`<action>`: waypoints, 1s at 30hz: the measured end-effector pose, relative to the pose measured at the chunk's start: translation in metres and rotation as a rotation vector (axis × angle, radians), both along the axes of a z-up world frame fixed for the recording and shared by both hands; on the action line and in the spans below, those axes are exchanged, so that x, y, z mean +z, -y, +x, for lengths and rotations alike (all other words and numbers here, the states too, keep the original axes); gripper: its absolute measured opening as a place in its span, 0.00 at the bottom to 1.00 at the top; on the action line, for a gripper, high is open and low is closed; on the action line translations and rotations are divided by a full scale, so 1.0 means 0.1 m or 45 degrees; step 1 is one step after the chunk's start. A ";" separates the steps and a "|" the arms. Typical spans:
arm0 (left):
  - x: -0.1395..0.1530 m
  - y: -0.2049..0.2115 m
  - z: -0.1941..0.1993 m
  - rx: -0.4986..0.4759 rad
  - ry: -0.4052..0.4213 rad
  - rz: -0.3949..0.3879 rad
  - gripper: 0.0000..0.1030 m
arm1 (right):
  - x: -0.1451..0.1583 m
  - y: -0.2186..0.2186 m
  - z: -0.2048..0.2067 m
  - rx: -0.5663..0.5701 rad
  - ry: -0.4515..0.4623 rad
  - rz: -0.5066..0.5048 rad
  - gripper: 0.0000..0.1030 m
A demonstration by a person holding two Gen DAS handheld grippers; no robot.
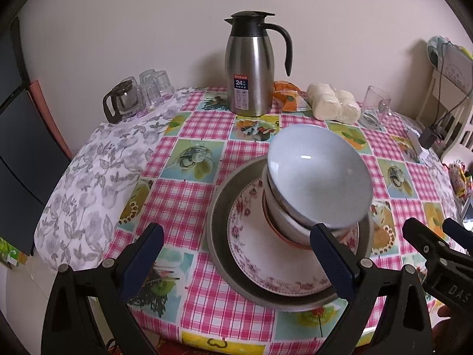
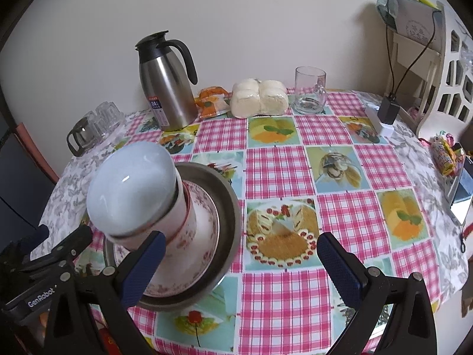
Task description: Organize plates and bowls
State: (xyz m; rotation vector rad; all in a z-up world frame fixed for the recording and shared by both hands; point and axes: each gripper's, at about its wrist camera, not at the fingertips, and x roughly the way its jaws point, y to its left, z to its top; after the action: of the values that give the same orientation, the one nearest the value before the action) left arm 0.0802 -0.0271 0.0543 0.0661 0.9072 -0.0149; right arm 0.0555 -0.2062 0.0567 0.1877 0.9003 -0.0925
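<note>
A stack stands on the checked tablecloth: a grey metal plate (image 1: pixel 218 222) at the bottom, a floral-rimmed white plate (image 1: pixel 266 254) on it, then several nested bowls topped by a pale blue bowl (image 1: pixel 319 174) that leans. The stack also shows in the right wrist view, with the blue bowl (image 2: pixel 133 189), floral plate (image 2: pixel 204 222) and metal plate (image 2: pixel 230 207). My left gripper (image 1: pixel 236 260) is open, its fingers either side of the stack's near-left part, holding nothing. My right gripper (image 2: pixel 239 266) is open and empty, just right of the stack.
A steel thermos jug (image 1: pixel 251 71) stands at the back. Beside it are an orange packet (image 1: pixel 285 94), wrapped white buns (image 1: pixel 334 103) and a glass mug (image 2: pixel 310 91). Upturned glasses and a small glass pot (image 1: pixel 124 100) sit far left. A charger (image 2: pixel 387 109) lies far right.
</note>
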 end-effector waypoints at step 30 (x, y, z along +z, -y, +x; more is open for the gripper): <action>-0.55 -0.02 -0.41 0.002 -0.286 0.020 0.96 | -0.51 0.00 -0.56 0.039 -0.129 -0.079 1.00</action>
State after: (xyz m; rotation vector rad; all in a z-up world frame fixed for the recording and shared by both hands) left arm 0.0394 -0.0250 -0.0008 0.0797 1.1321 -0.0139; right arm -0.0008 -0.2062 0.0059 0.1122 0.9996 -0.1018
